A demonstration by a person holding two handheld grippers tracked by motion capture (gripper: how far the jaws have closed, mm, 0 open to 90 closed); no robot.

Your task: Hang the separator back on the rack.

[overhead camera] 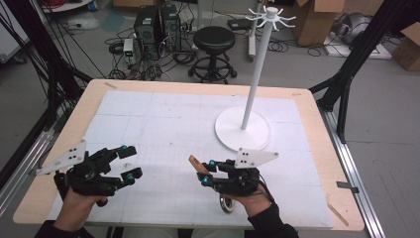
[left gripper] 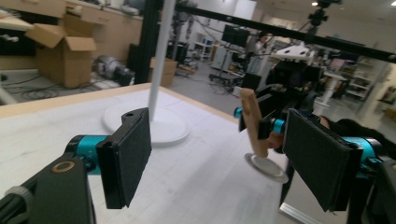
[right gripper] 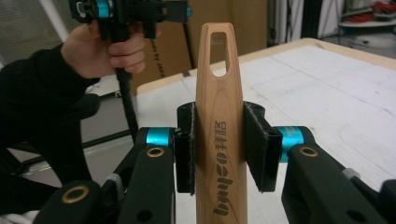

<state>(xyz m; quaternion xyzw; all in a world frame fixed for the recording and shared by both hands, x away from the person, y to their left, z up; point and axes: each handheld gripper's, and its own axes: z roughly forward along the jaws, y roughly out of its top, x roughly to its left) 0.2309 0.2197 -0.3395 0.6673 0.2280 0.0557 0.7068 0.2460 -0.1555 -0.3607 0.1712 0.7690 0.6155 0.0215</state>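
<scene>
A utensil with a light wooden handle [right gripper: 219, 93] that has a slot near its tip sits upright between the pads of my right gripper [right gripper: 219, 144], which is shut on it. In the high view that handle [overhead camera: 194, 163] sticks out to the left of the right gripper [overhead camera: 207, 171], and a round metal end [overhead camera: 227, 204] hangs below the hand. My left gripper [overhead camera: 130, 162] hovers over the table's front left, open and empty. In the left gripper view its pads [left gripper: 133, 154] stand wide apart, with the handle [left gripper: 253, 123] farther off.
A white hook stand rises at the right of the white mat [overhead camera: 163, 119], with a round base [overhead camera: 257, 136], a pole [overhead camera: 257, 69] and hooks [overhead camera: 270, 17] on top. Past the far table edge stand a black stool [overhead camera: 214, 39], cables and cardboard boxes.
</scene>
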